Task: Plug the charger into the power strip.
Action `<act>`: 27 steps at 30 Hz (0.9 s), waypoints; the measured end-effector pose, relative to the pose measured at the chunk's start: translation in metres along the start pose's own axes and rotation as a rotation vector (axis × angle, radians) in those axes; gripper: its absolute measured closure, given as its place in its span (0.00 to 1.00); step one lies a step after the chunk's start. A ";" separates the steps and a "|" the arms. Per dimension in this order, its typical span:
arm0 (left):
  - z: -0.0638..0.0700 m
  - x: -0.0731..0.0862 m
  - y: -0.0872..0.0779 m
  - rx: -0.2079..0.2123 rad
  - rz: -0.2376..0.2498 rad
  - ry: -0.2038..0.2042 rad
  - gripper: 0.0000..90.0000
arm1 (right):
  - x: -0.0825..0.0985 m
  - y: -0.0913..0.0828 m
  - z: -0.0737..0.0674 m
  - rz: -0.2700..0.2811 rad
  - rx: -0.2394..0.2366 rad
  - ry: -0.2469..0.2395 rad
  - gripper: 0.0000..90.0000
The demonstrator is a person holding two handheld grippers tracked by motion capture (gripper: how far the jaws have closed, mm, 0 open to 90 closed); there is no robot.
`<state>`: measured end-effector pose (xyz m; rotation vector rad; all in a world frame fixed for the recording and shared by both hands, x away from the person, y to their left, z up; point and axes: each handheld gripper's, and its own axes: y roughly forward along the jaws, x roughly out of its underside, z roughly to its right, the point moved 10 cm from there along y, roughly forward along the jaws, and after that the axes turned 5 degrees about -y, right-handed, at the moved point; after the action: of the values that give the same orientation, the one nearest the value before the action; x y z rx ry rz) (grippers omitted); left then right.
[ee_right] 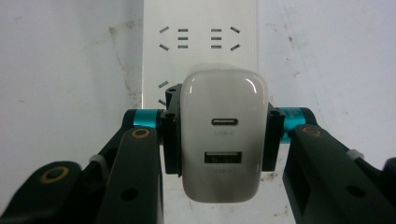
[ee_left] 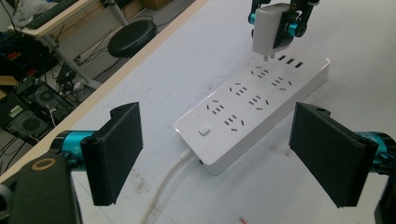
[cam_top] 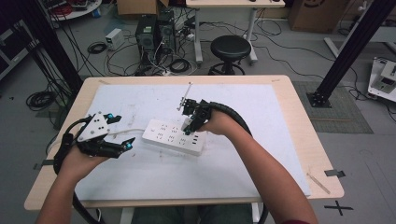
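Note:
A white power strip (cam_top: 173, 136) lies on the white mat in the middle of the table, its cord running off to the left. My right gripper (cam_top: 190, 125) is shut on a white USB charger (ee_right: 223, 135) and holds it upright just above the strip's (ee_left: 254, 100) far end, prongs pointing down at the sockets. In the left gripper view the charger (ee_left: 268, 29) hangs a little above the strip. My left gripper (cam_top: 122, 133) stands open to the left of the strip, nothing between its pads (ee_left: 114, 151).
The white mat (cam_top: 140, 172) covers most of the wooden table (cam_top: 299, 121). A thin metal rod (cam_top: 186, 93) lies behind the right gripper. Beyond the table's far edge stand a black stool (cam_top: 229, 49), computer cases and tangled cables.

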<state>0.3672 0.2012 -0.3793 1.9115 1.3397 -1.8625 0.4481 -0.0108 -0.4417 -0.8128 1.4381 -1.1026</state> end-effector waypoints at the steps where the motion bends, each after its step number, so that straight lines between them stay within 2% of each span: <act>1: -0.001 0.002 0.000 0.002 0.001 -0.004 0.19 | 0.000 0.003 0.000 -0.009 -0.008 -0.005 0.70; 7: -0.006 0.012 0.002 -0.001 -0.010 -0.022 0.19 | -0.002 0.012 0.005 -0.049 -0.014 -0.010 0.70; 12: -0.009 0.015 0.004 0.000 -0.009 -0.025 0.19 | -0.004 0.016 0.008 -0.087 -0.013 -0.034 0.70; 18: -0.010 0.017 0.005 0.001 -0.013 -0.027 0.19 | -0.004 0.019 0.009 -0.094 -0.037 -0.029 0.70; 20: -0.009 0.018 0.005 0.002 -0.009 -0.032 0.19 | -0.003 0.021 0.007 -0.111 -0.045 -0.031 0.70; 27: -0.009 0.018 0.004 -0.004 -0.009 -0.033 0.19 | -0.007 0.023 0.007 -0.132 -0.026 -0.049 0.70</act>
<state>0.3730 0.2131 -0.3953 1.8681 1.3430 -1.8851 0.4580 0.0020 -0.4609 -0.9578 1.3759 -1.1577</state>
